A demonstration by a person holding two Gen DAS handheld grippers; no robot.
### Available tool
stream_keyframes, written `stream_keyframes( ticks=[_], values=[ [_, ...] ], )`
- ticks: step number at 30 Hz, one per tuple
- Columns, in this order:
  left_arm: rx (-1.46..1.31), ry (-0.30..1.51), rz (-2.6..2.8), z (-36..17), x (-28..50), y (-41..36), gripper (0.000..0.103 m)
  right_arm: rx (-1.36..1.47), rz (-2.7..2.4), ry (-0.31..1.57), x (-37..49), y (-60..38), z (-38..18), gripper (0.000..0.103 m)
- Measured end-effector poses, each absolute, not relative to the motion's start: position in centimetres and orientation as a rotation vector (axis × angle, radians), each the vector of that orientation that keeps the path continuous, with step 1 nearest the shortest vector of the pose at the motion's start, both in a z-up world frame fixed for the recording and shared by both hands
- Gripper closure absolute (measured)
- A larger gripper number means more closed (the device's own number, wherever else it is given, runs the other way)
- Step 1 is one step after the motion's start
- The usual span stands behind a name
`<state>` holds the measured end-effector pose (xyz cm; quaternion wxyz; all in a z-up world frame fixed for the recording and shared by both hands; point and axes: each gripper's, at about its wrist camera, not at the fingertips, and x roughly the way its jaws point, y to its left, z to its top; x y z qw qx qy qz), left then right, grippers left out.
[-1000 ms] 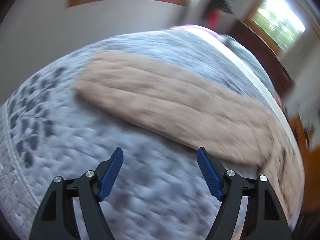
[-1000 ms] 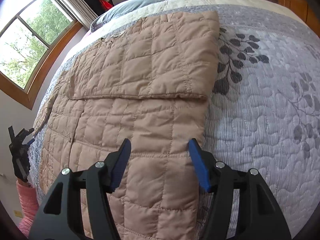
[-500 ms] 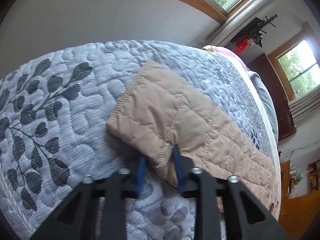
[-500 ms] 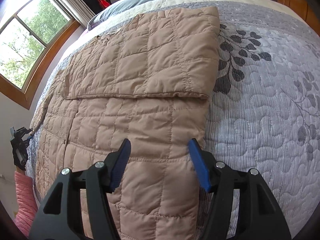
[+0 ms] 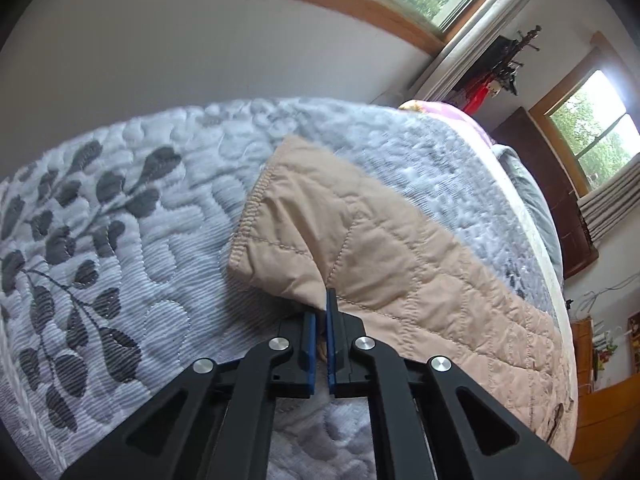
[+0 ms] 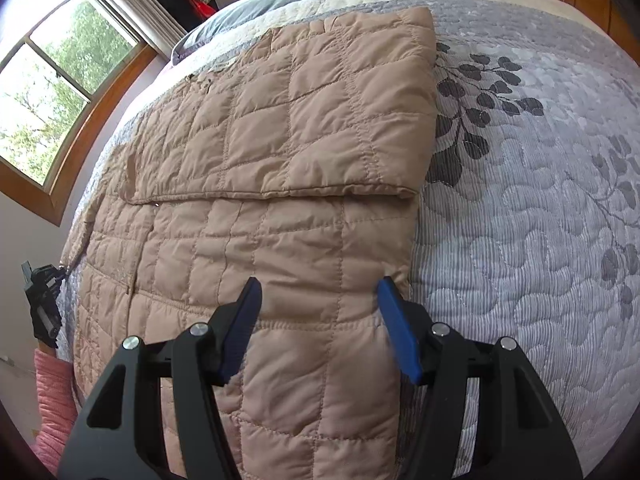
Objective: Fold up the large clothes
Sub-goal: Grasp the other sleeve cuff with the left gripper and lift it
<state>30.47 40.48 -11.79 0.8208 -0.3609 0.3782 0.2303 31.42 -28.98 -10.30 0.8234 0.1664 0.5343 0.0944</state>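
A tan quilted jacket (image 6: 280,184) lies spread flat on a bed covered by a grey quilt (image 6: 540,200) with a dark leaf print. In the right wrist view its far part is folded over, forming a doubled panel whose folded edge runs across the jacket from left to right, and the right edge of the jacket lies straight against the bare quilt.

The left hand-held gripper (image 5: 320,312) is closed tight on the jacket's sleeve (image 5: 320,240), near its cuff end: the blue pads are almost together with a fold of tan fabric pinched between them. The stitched cuff edge lies just beyond and to the left of the fingertips, resting on the quilt, and the rest of the sleeve runs away to the right and far side. In the right wrist view this gripper shows small at the left edge of the bed (image 6: 40,300), at the jacket's left side, above a pink sleeve (image 6: 52,400) of the person.

The right hand-held gripper (image 6: 318,304) is open, its blue fingers spread wide and holding nothing. It hovers over the near part of the jacket, with the tan fabric filling the gap between the fingers; the right finger (image 6: 400,340) sits about over the jacket's right edge, where it meets the quilt.

Wood-framed windows (image 6: 52,92) stand to the left of the bed, and a grey pillow (image 6: 256,12) lies at its far end
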Motion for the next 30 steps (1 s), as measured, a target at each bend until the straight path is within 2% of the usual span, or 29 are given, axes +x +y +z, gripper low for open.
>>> stream_keyframes(
  ticks=[6, 13, 30],
  values=[
    [-0.64, 0.693, 0.405, -6.6, 30.5, 35.9, 0.1, 0.327, 0.186, 1.12, 30.6, -29.1, -9.4, 0.043],
    [-0.498, 0.647, 0.213, -1.9, 32.5, 26.6, 0.1, 0.336, 0.18, 1.121, 30.6, -29.0, -9.6, 0.043],
    [-0.282, 0.749, -0.231, -1.2, 36.5, 3.6, 0.1, 0.33, 0.169, 1.136, 31.0, -28.7, -9.8, 0.043]
  ],
)
